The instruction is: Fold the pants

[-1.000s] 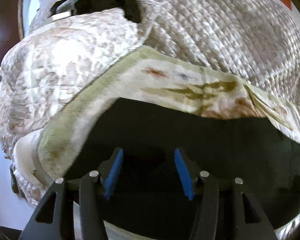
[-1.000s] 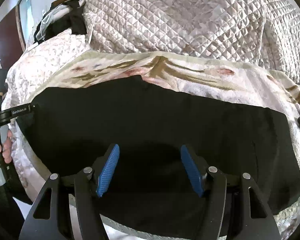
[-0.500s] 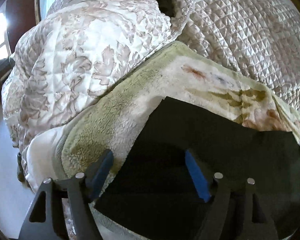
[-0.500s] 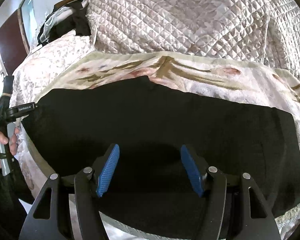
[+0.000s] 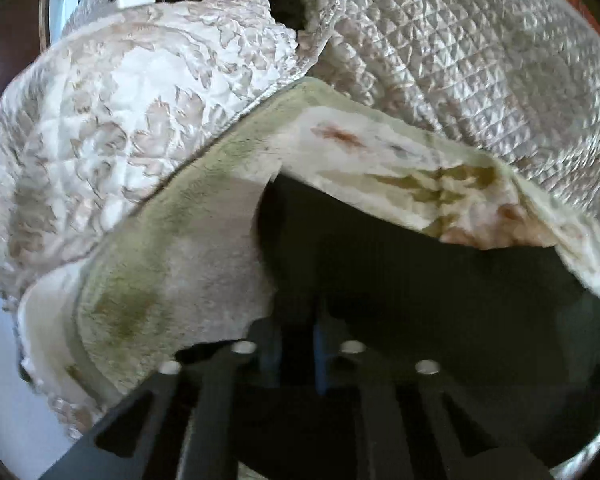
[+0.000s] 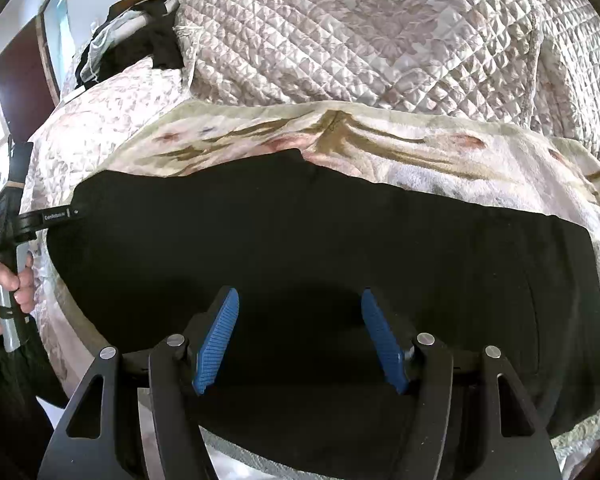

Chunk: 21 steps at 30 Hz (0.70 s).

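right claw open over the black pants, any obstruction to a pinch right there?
Probably not. The right claw hangs open directly over the flat black fabric pants, with bare cloth and nothing else between its blue pads.

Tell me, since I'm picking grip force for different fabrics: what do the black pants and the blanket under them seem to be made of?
The black pants look like a matte, thin woven or knit cloth: no sheen, lying flat with soft creases. The blanket looks like plush fleece: fuzzy nap, printed floral pattern. Exact fibres cannot be told.
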Each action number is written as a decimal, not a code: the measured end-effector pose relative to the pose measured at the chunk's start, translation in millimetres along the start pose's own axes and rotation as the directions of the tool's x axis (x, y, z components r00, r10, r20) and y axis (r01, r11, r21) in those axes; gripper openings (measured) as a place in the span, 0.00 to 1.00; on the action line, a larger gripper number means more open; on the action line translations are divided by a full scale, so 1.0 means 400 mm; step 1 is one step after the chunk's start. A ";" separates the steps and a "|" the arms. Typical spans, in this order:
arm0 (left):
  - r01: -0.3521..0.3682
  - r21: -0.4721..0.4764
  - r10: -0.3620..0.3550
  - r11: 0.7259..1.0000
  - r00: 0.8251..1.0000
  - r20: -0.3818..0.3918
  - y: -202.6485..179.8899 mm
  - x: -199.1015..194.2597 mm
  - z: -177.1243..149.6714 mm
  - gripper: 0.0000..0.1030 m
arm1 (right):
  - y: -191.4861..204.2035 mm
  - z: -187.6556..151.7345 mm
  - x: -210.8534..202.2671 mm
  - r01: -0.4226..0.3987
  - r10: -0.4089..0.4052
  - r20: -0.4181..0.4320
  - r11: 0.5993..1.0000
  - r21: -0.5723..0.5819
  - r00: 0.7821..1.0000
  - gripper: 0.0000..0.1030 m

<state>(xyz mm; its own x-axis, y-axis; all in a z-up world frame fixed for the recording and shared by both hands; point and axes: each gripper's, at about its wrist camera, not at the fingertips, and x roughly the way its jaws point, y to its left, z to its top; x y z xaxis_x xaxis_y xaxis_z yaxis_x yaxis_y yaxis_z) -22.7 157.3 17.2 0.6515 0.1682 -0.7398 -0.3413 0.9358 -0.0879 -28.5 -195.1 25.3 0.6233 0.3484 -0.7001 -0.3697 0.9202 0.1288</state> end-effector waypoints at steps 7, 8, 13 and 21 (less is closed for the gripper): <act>0.231 -0.087 -0.230 0.969 0.973 0.012 -0.018 -0.049 0.009 0.08 | -0.019 0.011 -0.017 -0.016 0.014 0.024 0.998 0.055 1.000 0.62; 0.270 -0.099 -0.270 0.958 0.963 0.011 -0.030 -0.059 0.013 0.08 | -0.021 0.012 -0.019 -0.018 0.016 0.028 0.998 0.062 0.999 0.62; 0.426 -0.114 -0.431 0.898 0.902 -0.021 -0.130 -0.087 0.029 0.08 | -0.035 0.016 -0.037 -0.027 0.022 0.047 0.995 0.100 0.999 0.62; 0.559 -0.031 -0.557 0.828 0.817 -0.145 -0.387 -0.068 -0.005 0.08 | -0.079 0.017 -0.066 -0.027 0.015 0.067 0.984 0.177 0.998 0.62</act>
<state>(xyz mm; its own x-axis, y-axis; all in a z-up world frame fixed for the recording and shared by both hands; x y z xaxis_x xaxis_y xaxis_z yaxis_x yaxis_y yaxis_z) 11.2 7.1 49.7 0.6242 -0.4293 -0.6527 0.0606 0.8596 -0.5074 -28.6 -232.1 44.6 0.6623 0.3738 -0.6493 -0.2585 0.9275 0.2702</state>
